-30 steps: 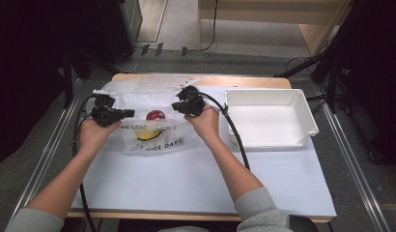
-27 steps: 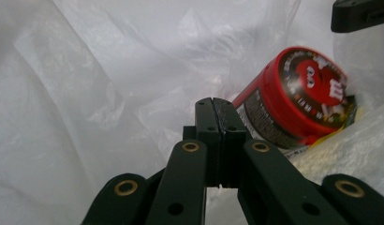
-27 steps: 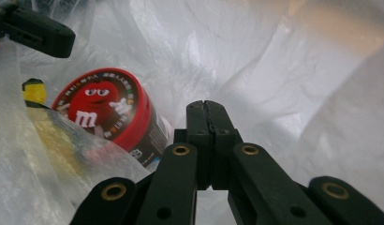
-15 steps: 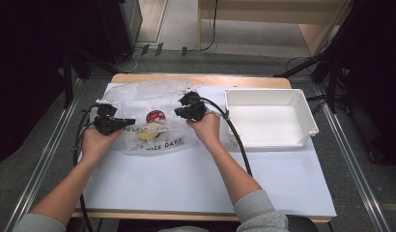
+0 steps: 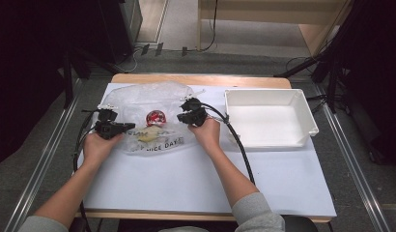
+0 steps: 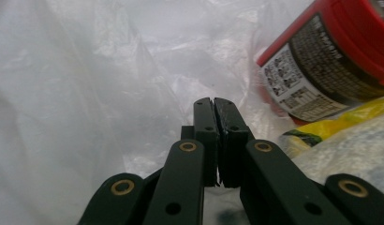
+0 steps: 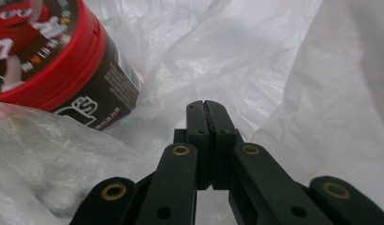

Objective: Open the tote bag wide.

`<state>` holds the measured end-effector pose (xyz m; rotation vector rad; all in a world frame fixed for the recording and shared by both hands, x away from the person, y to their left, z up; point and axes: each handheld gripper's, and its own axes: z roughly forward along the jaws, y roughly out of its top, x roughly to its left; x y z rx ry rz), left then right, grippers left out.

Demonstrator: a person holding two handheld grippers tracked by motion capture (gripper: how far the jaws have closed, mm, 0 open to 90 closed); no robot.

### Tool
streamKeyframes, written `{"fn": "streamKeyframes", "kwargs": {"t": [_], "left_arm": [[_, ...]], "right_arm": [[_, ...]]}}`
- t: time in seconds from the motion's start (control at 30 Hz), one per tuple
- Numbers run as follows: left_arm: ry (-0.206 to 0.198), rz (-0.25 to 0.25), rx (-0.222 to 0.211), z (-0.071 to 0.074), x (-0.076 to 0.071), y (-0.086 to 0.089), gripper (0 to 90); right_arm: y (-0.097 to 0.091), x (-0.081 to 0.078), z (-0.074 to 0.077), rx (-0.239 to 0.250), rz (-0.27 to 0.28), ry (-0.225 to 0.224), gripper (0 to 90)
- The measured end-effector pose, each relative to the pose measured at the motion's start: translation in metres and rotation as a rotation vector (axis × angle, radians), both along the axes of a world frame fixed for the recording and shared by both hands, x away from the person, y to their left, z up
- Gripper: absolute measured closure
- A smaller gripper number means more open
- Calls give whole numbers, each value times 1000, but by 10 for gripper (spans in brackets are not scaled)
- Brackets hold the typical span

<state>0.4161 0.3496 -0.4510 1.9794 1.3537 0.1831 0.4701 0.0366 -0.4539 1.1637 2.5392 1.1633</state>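
A clear plastic bag (image 5: 152, 96) with black lettering lies on the white sheet (image 5: 186, 179). Inside it are a red-lidded candy tub (image 5: 155, 117) and a yellow packet (image 5: 148, 135). My left gripper (image 5: 131, 126) is at the bag's left edge and my right gripper (image 5: 182, 117) at its right edge. Both point inward. In the left gripper view the gripper (image 6: 212, 101) has its jaws pressed together against the film, with the tub (image 6: 330, 61) at upper right. In the right gripper view the gripper (image 7: 205, 104) is shut too, with the tub (image 7: 54, 61) at upper left. Whether film is pinched I cannot tell.
A white rectangular tray (image 5: 307, 116) stands at the right of the sheet, just beyond my right hand. A black cable (image 5: 239, 145) runs from the right gripper along the forearm. The wooden table edge (image 5: 201, 79) shows at the back.
Both hands have sunk toward the table at the bag's two sides. The jaws stay shut.
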Motion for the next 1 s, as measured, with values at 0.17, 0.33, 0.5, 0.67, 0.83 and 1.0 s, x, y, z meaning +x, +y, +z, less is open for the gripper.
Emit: {"fn": "streamKeyframes", "kwargs": {"t": [0.17, 0.33, 0.5, 0.67, 0.83, 1.0], "left_arm": [[-7, 30, 14, -1, 4, 6, 893], [-5, 54, 50, -1, 11, 12, 899], [-19, 98, 56, -2, 18, 20, 900], [-27, 126, 49, -3, 20, 27, 900], [-29, 133, 66, -2, 21, 27, 900], [-29, 138, 88, -1, 22, 28, 900]], "right_arm": [[1, -4, -8, -62, 9, -14, 900], [-2, -9, -11, -69, 4, -7, 900], [-4, -17, -12, -86, 4, -29, 900], [-9, -25, -12, -79, 3, -31, 900], [-13, -35, -13, -77, 2, -35, 900], [-19, -47, -13, -86, 16, -50, 900]]}}
